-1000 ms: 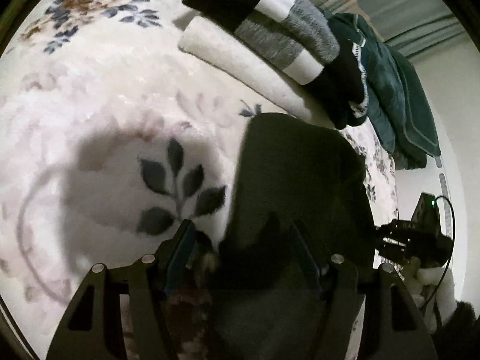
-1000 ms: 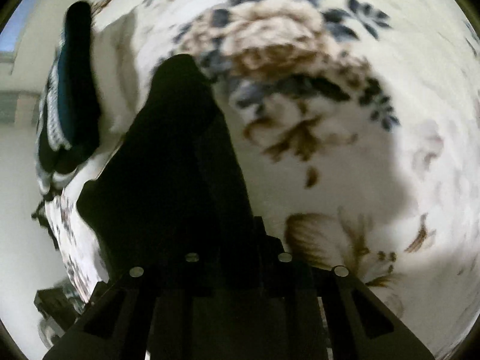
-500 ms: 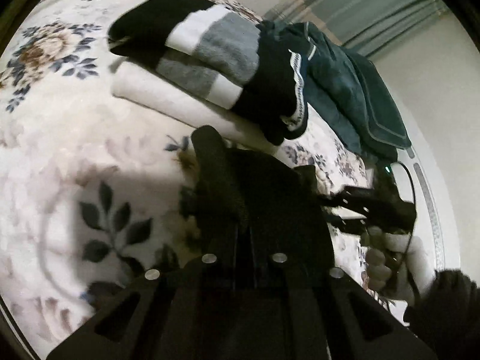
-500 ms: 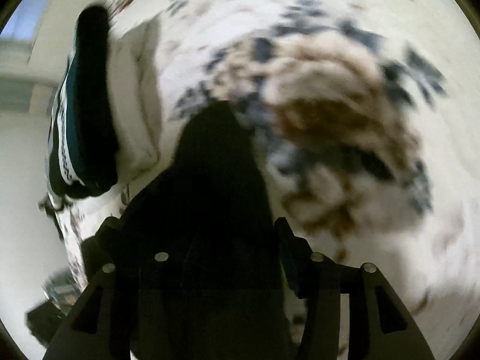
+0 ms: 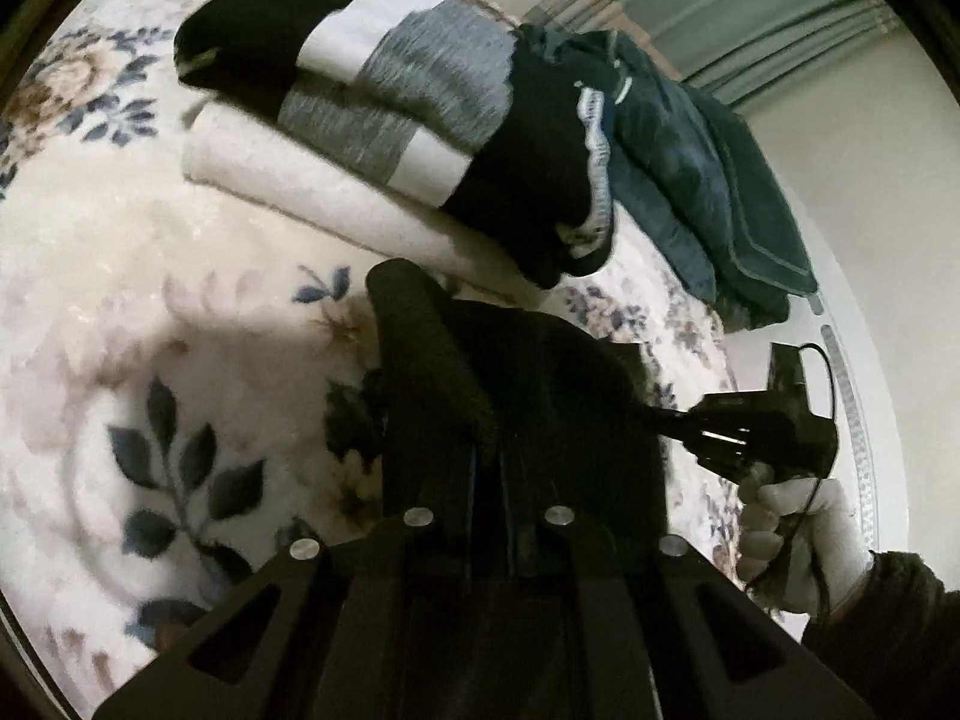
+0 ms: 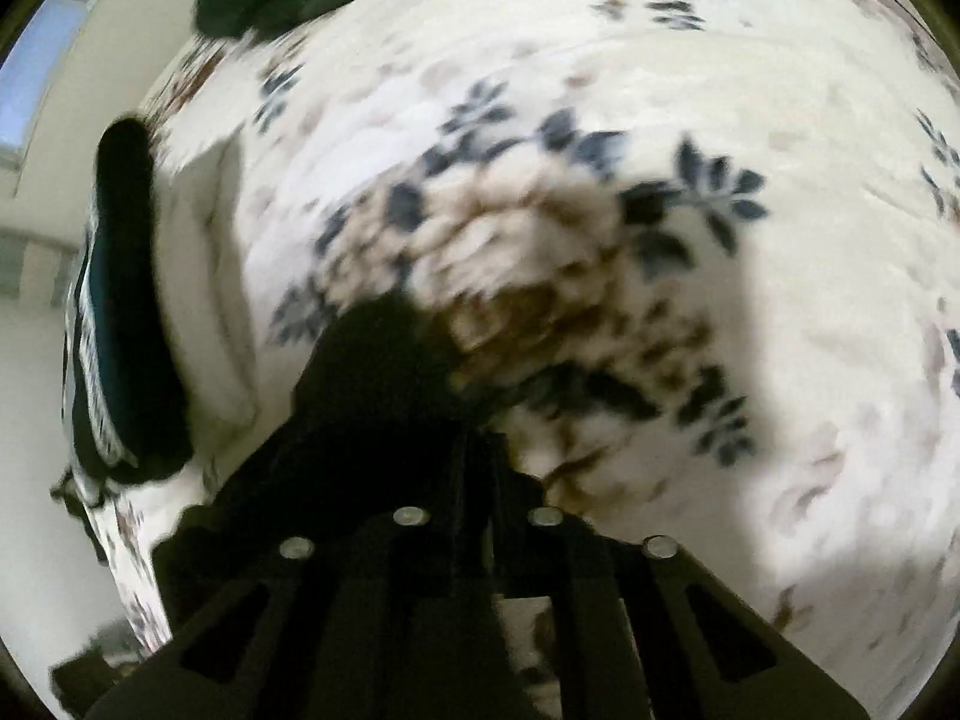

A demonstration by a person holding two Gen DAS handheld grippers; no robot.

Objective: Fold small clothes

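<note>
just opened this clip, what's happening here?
A person is folding a small black garment on a floral blanket, one handheld gripper in each hand. The left gripper is shut on one edge of it. The right gripper, jaws just closed, pinches another part, held by a white-gloved hand. Behind sits a stack of folded clothes and a dark green garment.

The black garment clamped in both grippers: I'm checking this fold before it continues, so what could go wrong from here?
The black garment looks bunched at the left gripper, so the fold may come out uneven. The right gripper seems to pinch only an edge, which might slip. The folded stack lies close behind and could get nudged.
</note>
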